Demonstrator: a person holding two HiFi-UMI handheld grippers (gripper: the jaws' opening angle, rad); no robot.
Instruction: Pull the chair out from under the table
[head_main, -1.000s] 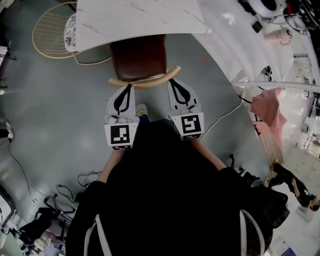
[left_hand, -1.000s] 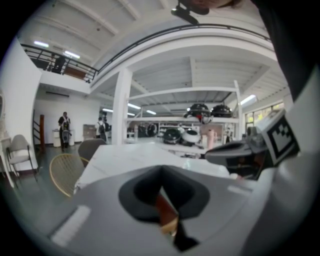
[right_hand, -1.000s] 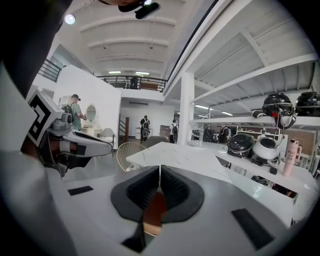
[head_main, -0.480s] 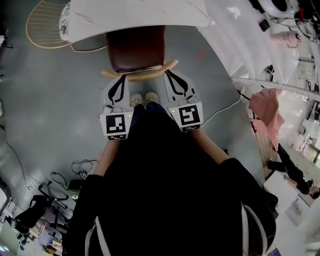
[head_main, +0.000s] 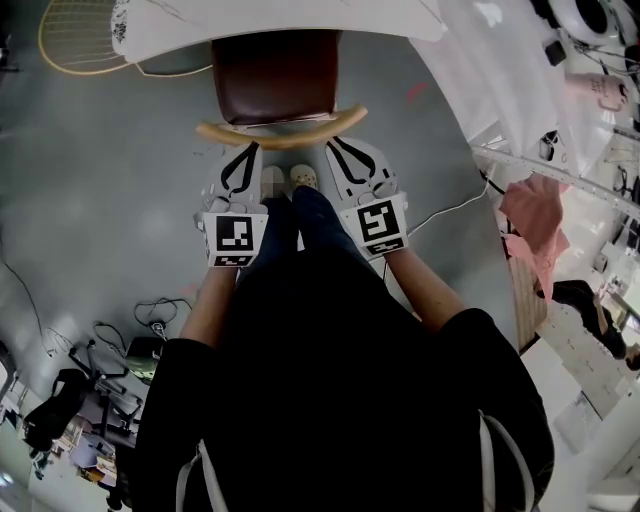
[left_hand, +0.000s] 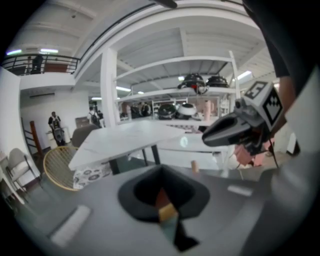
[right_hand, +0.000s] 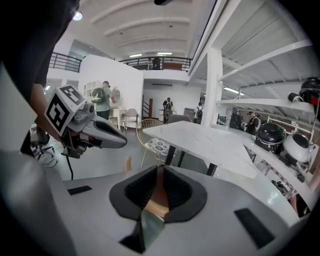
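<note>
My forearms reach forward side by side, and each hand tilts its gripper downward. My left gripper (head_main: 243, 152) has its fingers pressed together with nothing between them, and so does my right gripper (head_main: 341, 147). Both tips sit at the near edge of the curved wooden backrest (head_main: 280, 134) of the chair (head_main: 275, 85); I cannot tell if they touch it. Beyond, the chair runs partly under the white surface (head_main: 260, 18).

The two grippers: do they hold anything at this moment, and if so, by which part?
Nothing is held. The left gripper and the right gripper both have their fingers shut and empty, close to the curved wooden chair backrest.
</note>
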